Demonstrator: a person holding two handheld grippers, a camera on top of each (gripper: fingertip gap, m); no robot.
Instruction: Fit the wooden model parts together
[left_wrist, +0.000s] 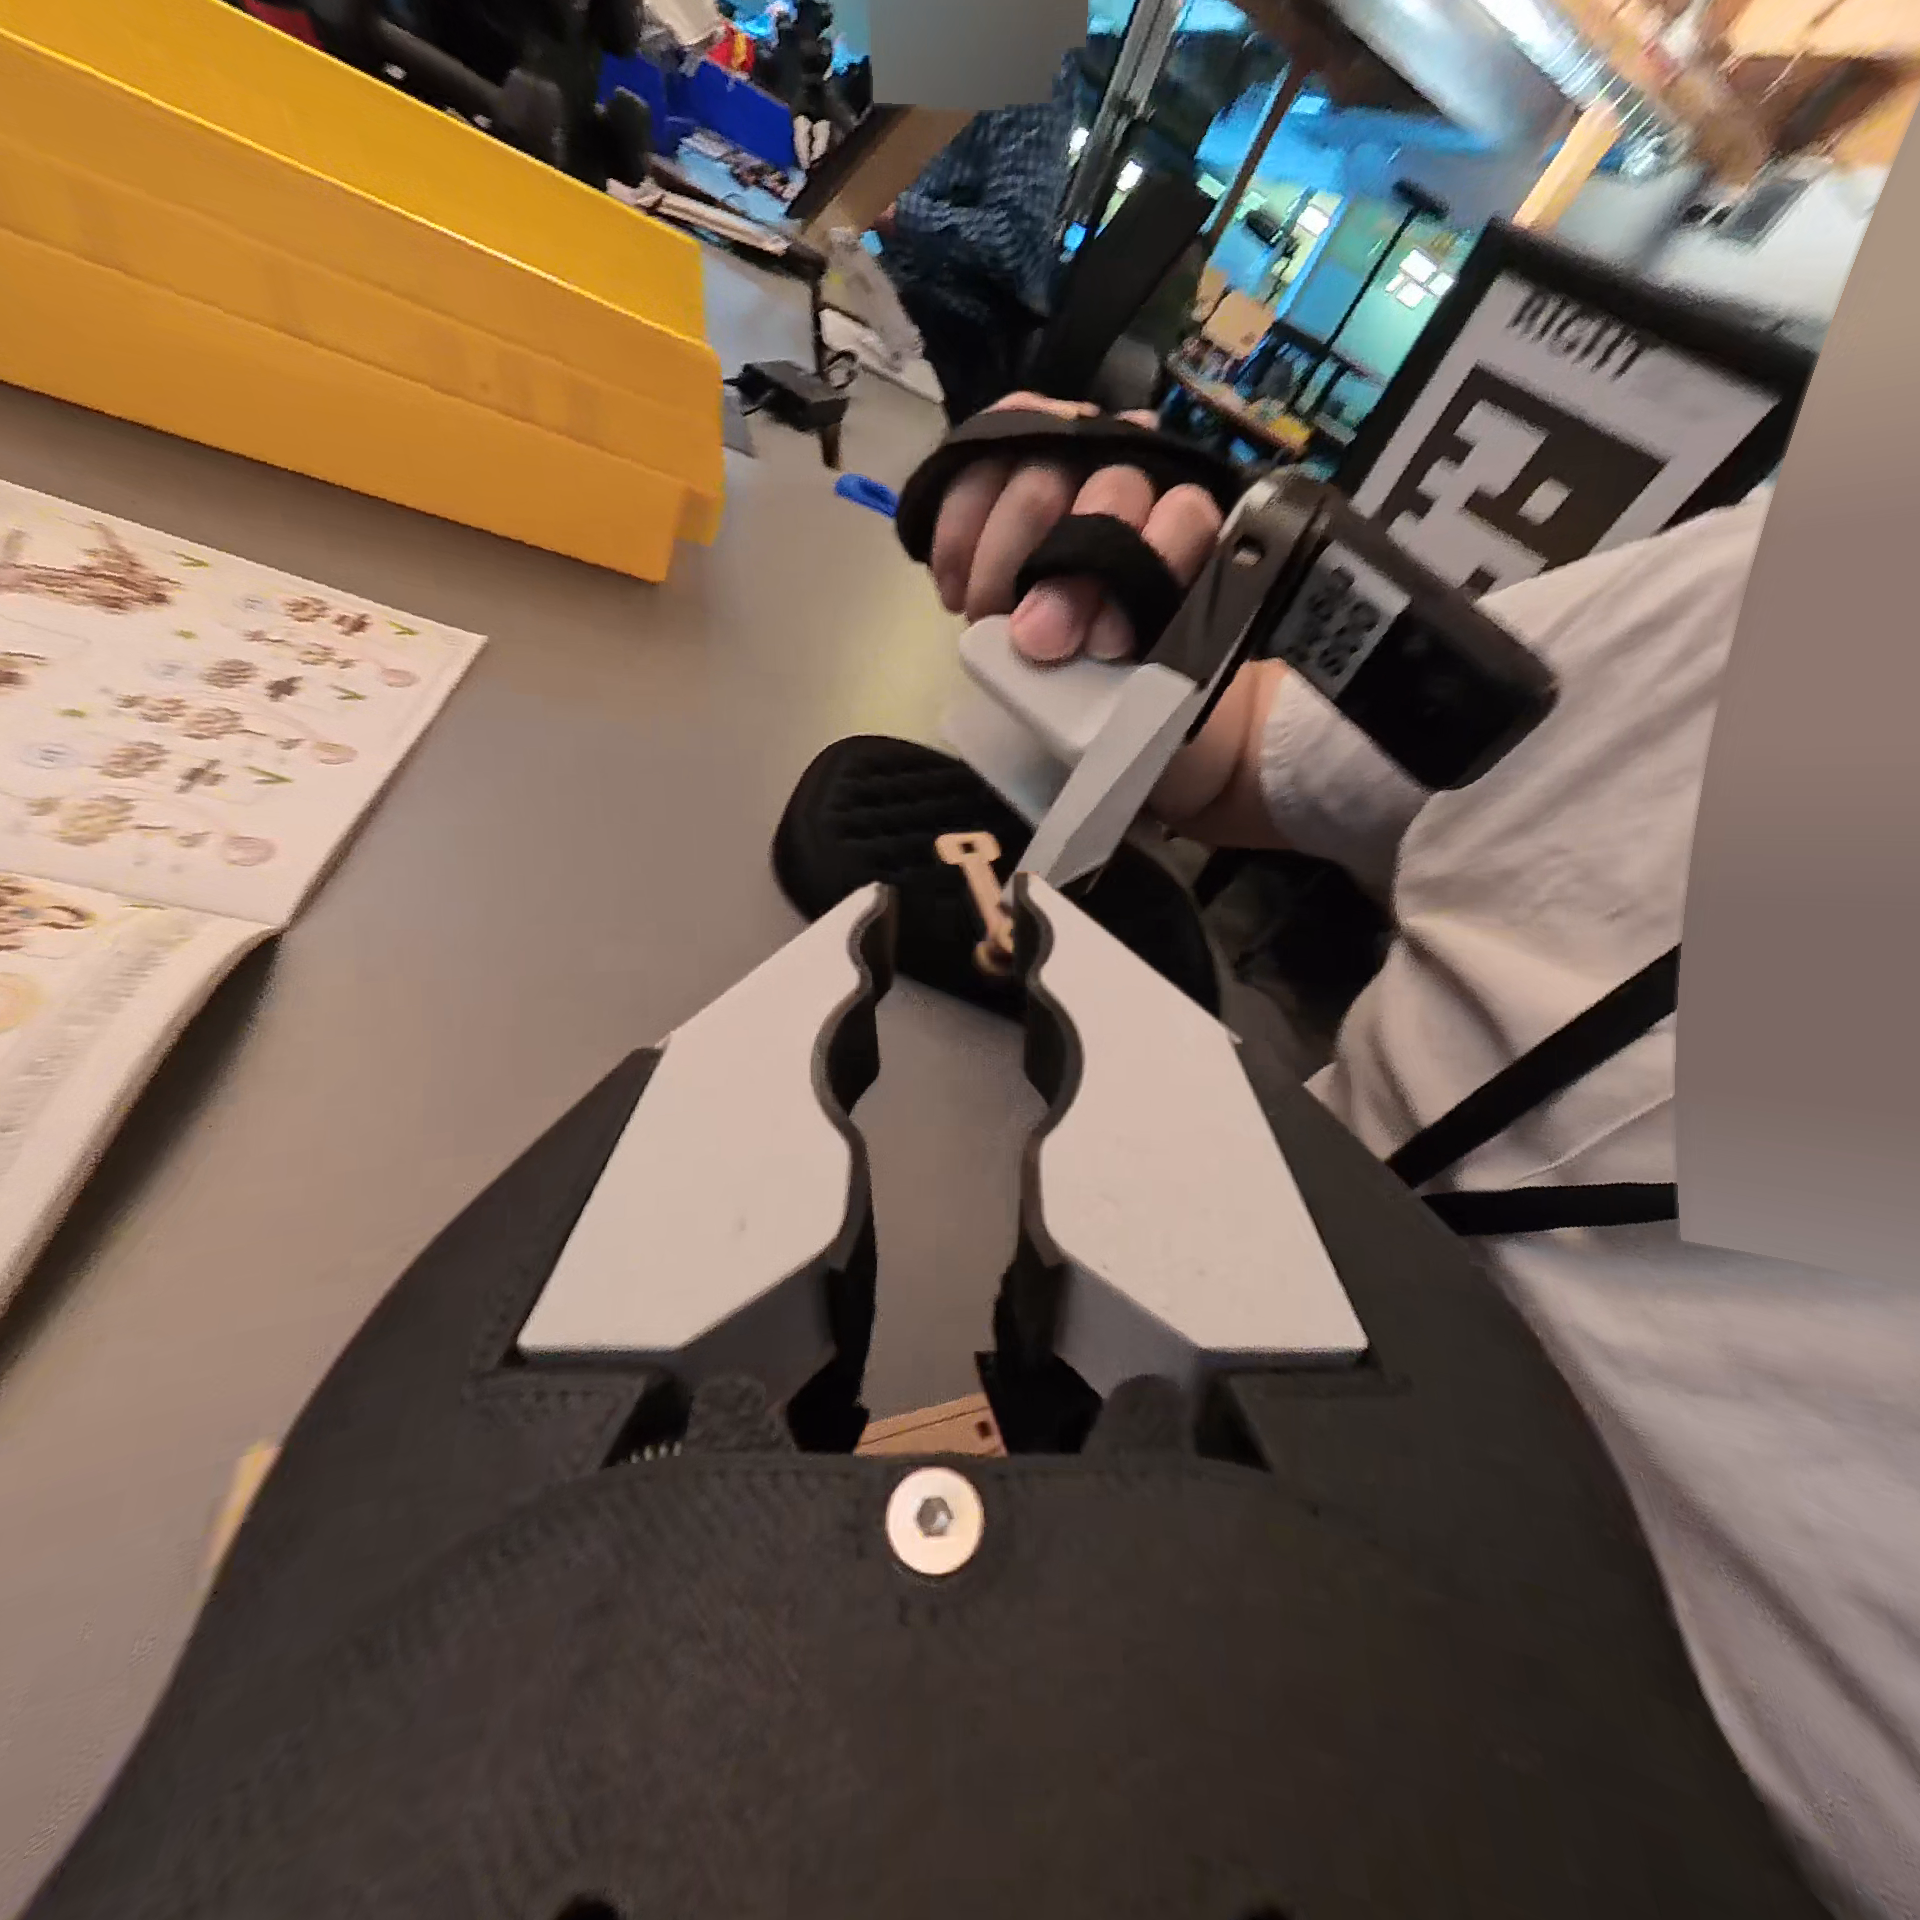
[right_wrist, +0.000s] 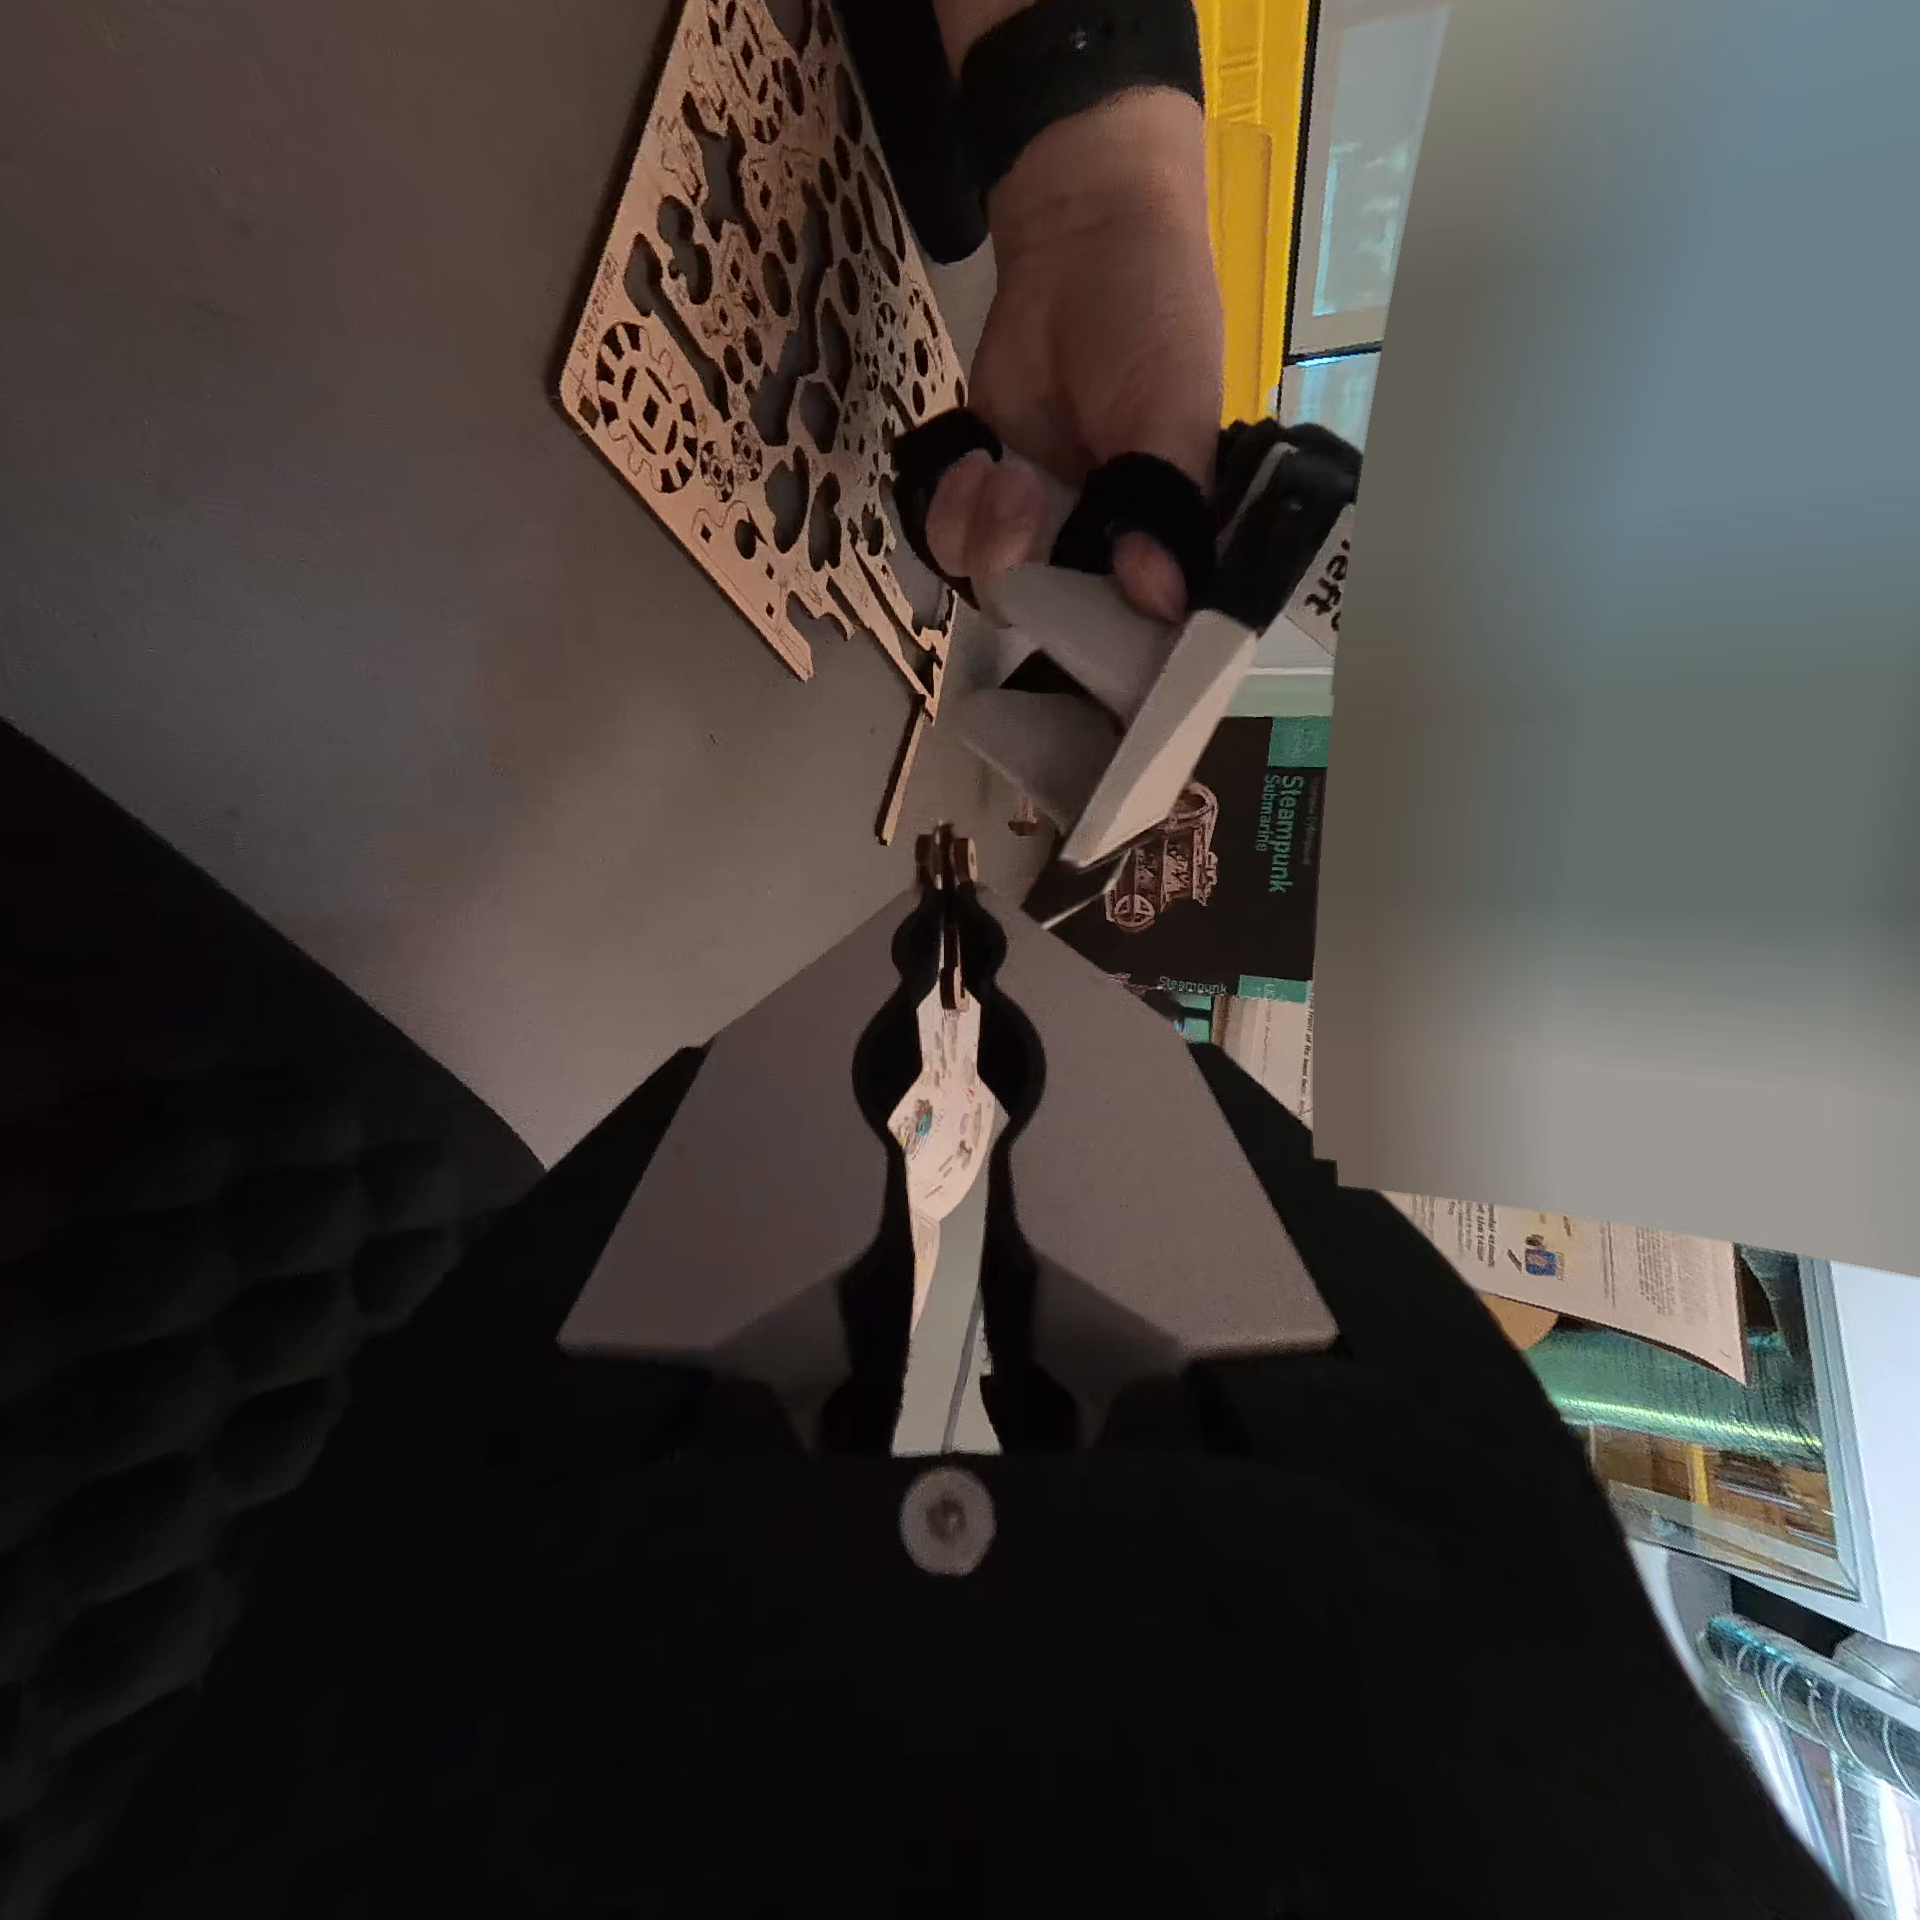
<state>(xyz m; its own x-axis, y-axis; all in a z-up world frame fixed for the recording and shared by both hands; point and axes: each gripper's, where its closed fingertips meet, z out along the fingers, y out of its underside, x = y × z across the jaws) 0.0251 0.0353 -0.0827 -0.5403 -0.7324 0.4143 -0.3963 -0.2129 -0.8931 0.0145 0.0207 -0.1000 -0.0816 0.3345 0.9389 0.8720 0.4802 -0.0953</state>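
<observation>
step: we'd say mid-handover, nothing mated yet | right gripper (right_wrist: 945, 883) clenched on the small wooden part (right_wrist: 948, 914), just off the punched sheet's (right_wrist: 727, 312) near corner | left gripper (left_wrist: 951, 899) released, fingertips beside that part | next: line it up, squeeze gently, probably

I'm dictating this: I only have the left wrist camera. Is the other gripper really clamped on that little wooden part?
Observer: Yes. In the right wrist view the right gripper is shut on the wooden part, which sticks out past its tips.
Operator: Are there more parts around?
Observer: A wooden sheet with many cut-outs lies flat on the table, beyond the left gripper.
Operator: Anything else out there?
Observer: A dark box with a picture of a model on it lies to the right of the sheet.
</observation>
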